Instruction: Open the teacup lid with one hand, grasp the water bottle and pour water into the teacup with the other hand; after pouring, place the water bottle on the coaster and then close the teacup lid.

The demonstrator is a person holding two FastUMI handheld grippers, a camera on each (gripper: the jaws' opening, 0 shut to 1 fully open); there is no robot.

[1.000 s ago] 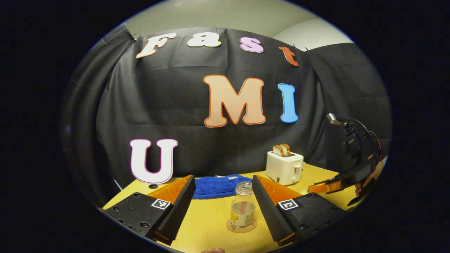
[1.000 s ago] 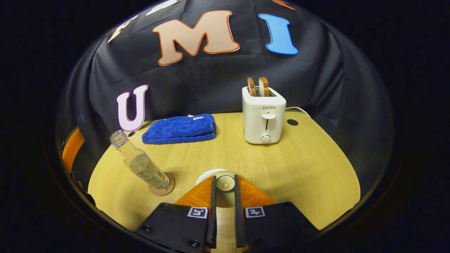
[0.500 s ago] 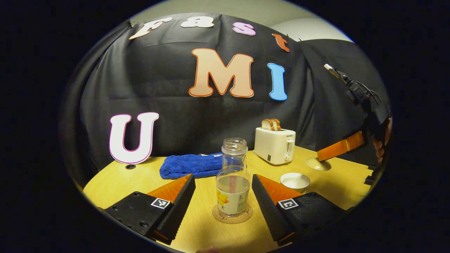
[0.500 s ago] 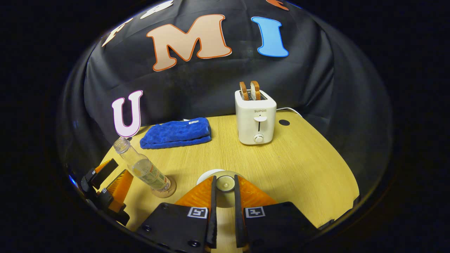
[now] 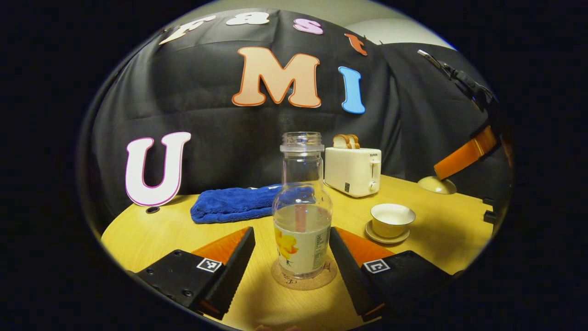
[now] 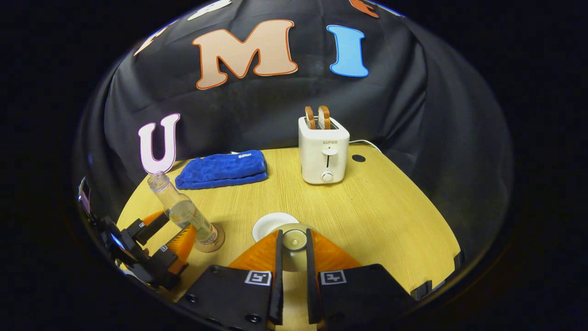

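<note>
Left gripper [image 5: 294, 257]: ribbed fingers spread wide either side of the clear glass water bottle [image 5: 302, 216], not touching it. Bottle uncapped, part-filled, upright on round cork coaster [image 5: 321, 279]. Right gripper [image 6: 294, 257] pinches the domed teacup lid [image 6: 294, 239] by its knob. Open white teacup [image 5: 392, 219] on saucer, wood-grain table [image 5: 151, 230].

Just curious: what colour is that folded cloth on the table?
Blue; the cloth shows best in the right gripper view.

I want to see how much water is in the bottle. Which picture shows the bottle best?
The left gripper view: the clear glass water bottle stands big and upright in the middle, so its water line is plain. In the right gripper view, the bottle is small, near the edge, and looks slanted.
</note>
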